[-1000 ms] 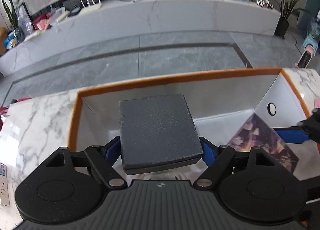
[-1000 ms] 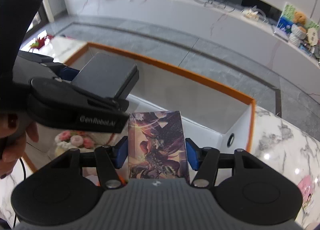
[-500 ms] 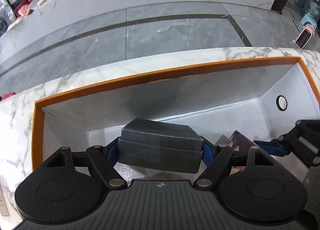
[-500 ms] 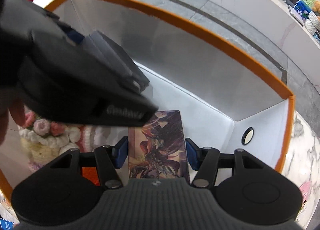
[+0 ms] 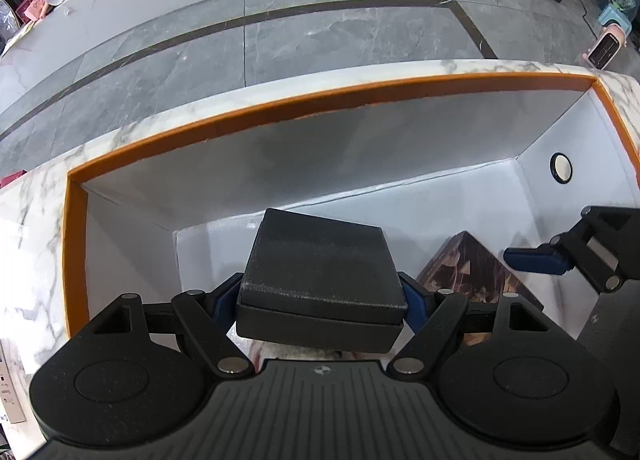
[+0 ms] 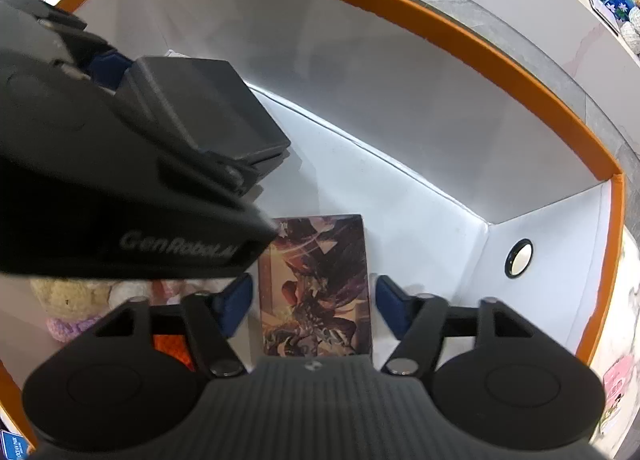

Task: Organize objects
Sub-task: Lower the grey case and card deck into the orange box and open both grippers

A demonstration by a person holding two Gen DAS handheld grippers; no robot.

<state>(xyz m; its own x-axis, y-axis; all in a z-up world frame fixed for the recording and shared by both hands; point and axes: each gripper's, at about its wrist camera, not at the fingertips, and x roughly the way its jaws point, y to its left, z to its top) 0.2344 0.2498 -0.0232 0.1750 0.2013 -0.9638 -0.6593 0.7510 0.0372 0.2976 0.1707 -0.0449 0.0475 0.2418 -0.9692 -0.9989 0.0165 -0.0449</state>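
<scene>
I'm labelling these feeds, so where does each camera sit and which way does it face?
Left wrist: on the left gripper, looking steeply down into the orange-rimmed white box; its fingers clamp a black square case.
Right wrist: on the right gripper, looking down likewise; its jaws are opening around an illustrated card box.
Shared: box, both items, each other's gripper.

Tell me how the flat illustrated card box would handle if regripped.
The flat illustrated card box looks rigid: straight edges. Its glossy faces may slip. The right gripper, jaws opening, no longer presses it; being thin, it may topple flat.
</scene>
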